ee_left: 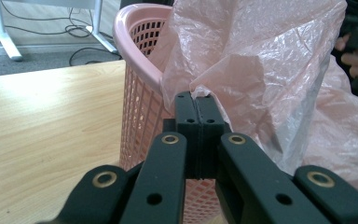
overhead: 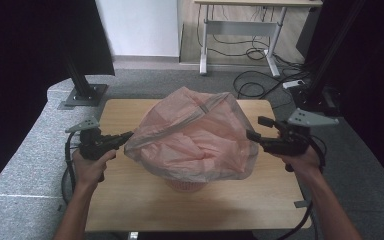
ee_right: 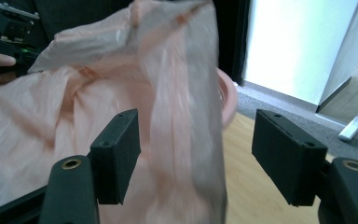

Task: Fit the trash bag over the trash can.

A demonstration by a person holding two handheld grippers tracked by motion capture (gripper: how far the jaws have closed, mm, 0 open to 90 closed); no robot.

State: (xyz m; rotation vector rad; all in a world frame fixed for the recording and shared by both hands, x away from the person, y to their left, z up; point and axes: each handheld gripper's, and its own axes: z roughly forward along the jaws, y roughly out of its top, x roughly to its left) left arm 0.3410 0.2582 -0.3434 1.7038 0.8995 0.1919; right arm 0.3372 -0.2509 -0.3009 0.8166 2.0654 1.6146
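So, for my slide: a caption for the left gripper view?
Left gripper clamped on the pink plastic bag beside the pink basket.

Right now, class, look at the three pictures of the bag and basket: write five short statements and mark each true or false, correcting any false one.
1. The left gripper is shut on the pink plastic bag. True.
2. The right gripper is clamped shut. False: its jaws stand apart, with bag film between them.
3. The basket is blue. False: it is pink.
4. The basket stands on a wooden table. True.
5. The bag lies flat on the table. False: it billows over the basket.
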